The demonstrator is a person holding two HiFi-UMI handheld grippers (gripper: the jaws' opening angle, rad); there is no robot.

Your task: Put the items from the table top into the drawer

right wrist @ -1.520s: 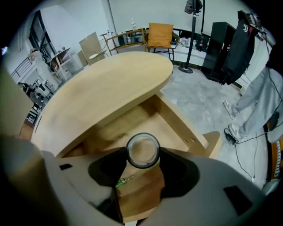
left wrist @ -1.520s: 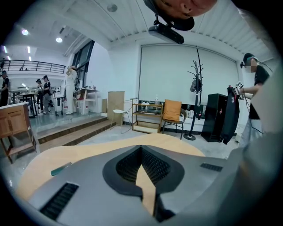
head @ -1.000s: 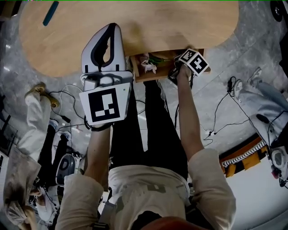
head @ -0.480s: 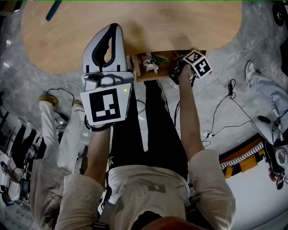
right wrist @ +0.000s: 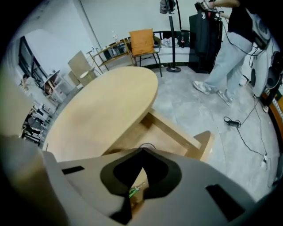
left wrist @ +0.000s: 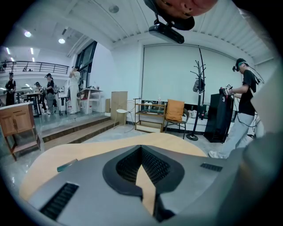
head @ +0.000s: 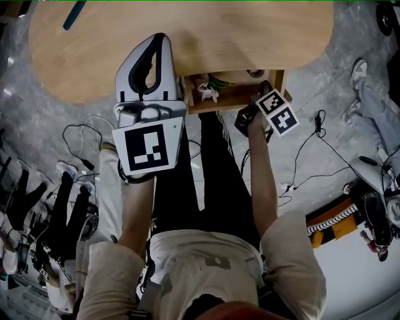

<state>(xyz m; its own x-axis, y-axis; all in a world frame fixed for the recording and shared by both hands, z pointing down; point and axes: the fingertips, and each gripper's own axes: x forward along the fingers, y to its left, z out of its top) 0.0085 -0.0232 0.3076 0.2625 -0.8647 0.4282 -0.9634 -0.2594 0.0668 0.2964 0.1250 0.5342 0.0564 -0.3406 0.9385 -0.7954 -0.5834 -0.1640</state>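
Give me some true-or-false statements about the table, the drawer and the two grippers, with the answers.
1. The drawer under the table stands open. True.
2. The teal pen is in the drawer. False: it lies on the table top, near the far edge.
3. The right gripper holds the artificial flower. False: its jaws have just closed with nothing between them, and the flower lies in the drawer.
4. The left gripper has its jaws together and holds nothing. True.
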